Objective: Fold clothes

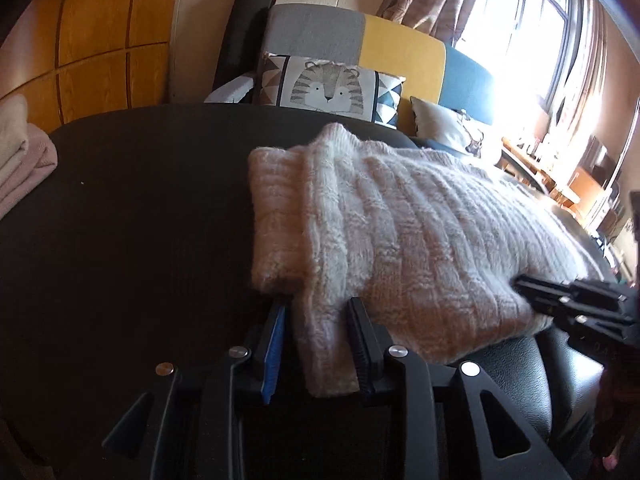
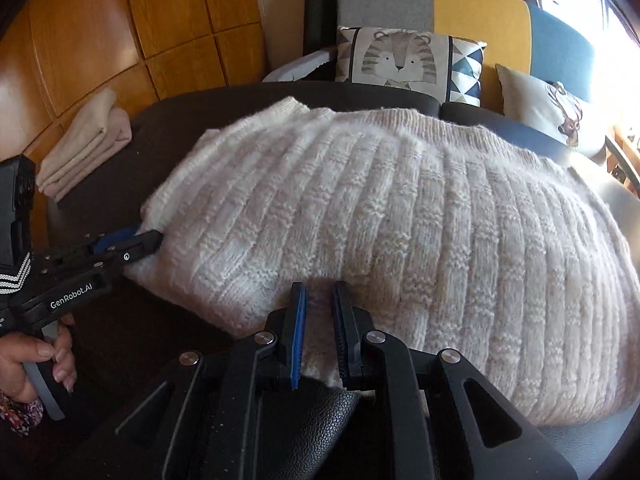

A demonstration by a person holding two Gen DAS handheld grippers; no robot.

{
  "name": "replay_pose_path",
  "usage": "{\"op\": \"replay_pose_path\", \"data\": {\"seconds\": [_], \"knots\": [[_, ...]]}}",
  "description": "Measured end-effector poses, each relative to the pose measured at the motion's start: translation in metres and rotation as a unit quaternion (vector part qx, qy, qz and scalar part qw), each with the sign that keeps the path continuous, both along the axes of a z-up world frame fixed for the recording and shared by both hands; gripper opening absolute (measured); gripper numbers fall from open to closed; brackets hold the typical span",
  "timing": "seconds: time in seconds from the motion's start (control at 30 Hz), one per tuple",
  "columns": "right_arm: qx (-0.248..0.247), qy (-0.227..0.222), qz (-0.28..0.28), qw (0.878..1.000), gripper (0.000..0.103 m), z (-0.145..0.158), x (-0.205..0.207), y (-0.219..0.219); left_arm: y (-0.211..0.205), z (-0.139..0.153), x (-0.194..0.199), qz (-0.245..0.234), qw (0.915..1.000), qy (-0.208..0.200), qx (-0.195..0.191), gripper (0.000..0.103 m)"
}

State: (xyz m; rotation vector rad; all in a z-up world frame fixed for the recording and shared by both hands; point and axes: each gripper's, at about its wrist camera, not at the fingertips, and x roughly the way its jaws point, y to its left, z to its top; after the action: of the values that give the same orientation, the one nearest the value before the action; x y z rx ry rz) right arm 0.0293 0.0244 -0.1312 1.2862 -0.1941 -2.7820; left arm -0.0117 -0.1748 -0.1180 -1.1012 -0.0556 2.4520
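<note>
Both grippers' jaws pinch the near edge of the sweater point(image 2: 380, 208), lying lengthwise left-right.

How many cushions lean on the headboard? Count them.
2: the tiger cushion against the grey and yellow panels, and the deer cushion to its right, against the blue panel. More may be hidden.

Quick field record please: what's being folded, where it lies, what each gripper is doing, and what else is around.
garment: white ribbed knit sweater, partly folded
surface: dark round table
left gripper: sweater's near edge between its jaws; whether pinched, cannot tell
right gripper: jaws shut on sweater's near edge
finished pile: folded clothes at table's far left
behind: tiger cushion on sofa
</note>
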Motion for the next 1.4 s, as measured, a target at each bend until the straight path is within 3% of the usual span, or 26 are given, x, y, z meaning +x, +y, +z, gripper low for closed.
{"op": "replay_pose_path", "data": {"seconds": [0.03, 0.17, 0.33, 0.47, 0.7, 0.87, 1.0, 1.13, 1.27, 1.4], "knots": [[-0.006, -0.001, -0.002, 1.0, 0.015, -0.001, 0.0, 0.002, -0.004, -0.001, -0.001, 0.001, 0.9999, -0.007, 0.012, 0.032], [-0.005, -0.002, -0.004, 1.0, 0.015, 0.0, 0.002, 0.0, -0.002, 0.0, 0.001, 0.005, 0.9999, -0.009, -0.002, 0.032], [-0.04, 0.006, -0.017, 0.999, 0.015, 0.01, 0.01, 0.005, 0.0, 0.014, -0.001, 0.037, 0.9986, -0.039, -0.003, 0.031], [-0.033, 0.043, -0.036, 0.998, 0.021, 0.026, 0.029, 0.016, 0.009, 0.04, 0.006, 0.046, 0.9979, 0.0, -0.044, 0.031], [0.01, 0.041, -0.107, 0.993, 0.025, 0.031, 0.045, 0.054, 0.057, 0.07, 0.017, -0.01, 0.9975, 0.051, -0.049, 0.031], [0.006, 0.016, -0.14, 0.99, 0.025, 0.017, 0.049, 0.079, 0.111, 0.067, 0.021, -0.081, 0.9941, 0.057, -0.044, 0.031], [0.001, -0.003, -0.141, 0.99, 0.026, 0.002, 0.049, 0.088, 0.14, 0.053, 0.023, -0.11, 0.9904, 0.058, -0.062, 0.031], [0.012, 0.001, -0.131, 0.991, 0.027, -0.004, 0.051, 0.087, 0.146, 0.034, 0.022, -0.111, 0.9908, 0.036, -0.068, 0.031], [0.017, 0.004, -0.128, 0.992, 0.028, -0.006, 0.051, 0.087, 0.146, 0.03, 0.027, -0.113, 0.9898, 0.049, -0.072, 0.031], [-0.02, 0.016, -0.121, 0.992, 0.028, 0.003, 0.058, 0.099, 0.147, 0.029, 0.028, -0.112, 0.9896, 0.051, -0.075, 0.031]]}}
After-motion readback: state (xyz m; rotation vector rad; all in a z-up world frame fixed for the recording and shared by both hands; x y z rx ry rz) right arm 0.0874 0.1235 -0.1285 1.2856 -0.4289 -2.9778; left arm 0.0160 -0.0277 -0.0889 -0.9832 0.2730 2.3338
